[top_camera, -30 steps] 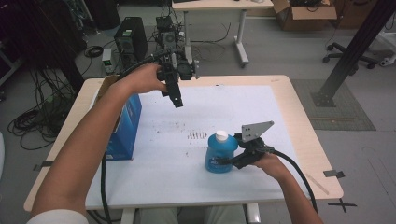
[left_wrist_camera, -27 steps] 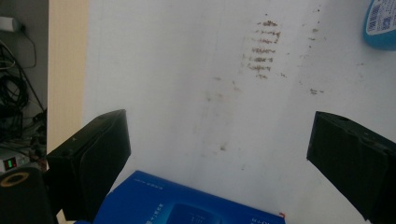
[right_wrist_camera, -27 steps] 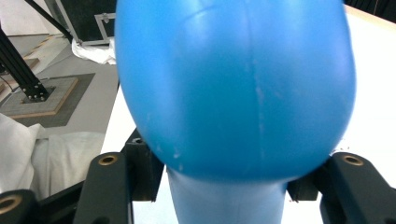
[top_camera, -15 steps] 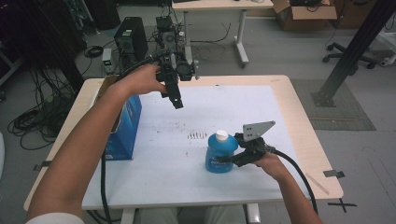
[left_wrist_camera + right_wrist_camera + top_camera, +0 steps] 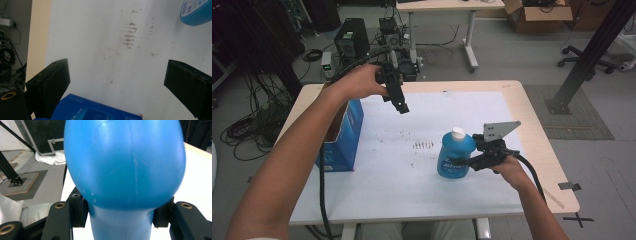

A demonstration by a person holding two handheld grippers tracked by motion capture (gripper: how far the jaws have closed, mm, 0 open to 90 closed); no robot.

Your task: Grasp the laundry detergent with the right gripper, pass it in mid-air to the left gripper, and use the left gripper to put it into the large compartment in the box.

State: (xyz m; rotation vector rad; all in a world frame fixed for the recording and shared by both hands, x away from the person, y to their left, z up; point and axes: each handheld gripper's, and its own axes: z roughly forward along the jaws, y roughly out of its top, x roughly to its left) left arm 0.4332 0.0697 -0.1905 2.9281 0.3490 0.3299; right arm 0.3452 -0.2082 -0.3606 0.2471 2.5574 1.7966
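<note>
A blue plastic bottle [image 5: 454, 156] with a white cap stands upright on the white sheet, right of centre. My right gripper [image 5: 468, 163] is shut on it from the right. In the right gripper view its black jaws pinch the narrow part of the bottle [image 5: 125, 165], and that gripper [image 5: 121, 212] sits low in the frame. My left gripper [image 5: 402, 106] hangs above the table's far left part, tilted downward and open. In the left gripper view the left gripper [image 5: 117, 85] has its jaws spread wide with nothing between them, above a blue box [image 5: 95, 111], and the bottle [image 5: 196, 12] lies farther off.
An open blue cardboard box [image 5: 341, 137] stands at the table's left edge under my left forearm. Brown stains [image 5: 423, 145] mark the white sheet [image 5: 412, 190] mid-table. A black computer tower [image 5: 351, 42] and cabled equipment [image 5: 404, 62] sit just beyond the far edge.
</note>
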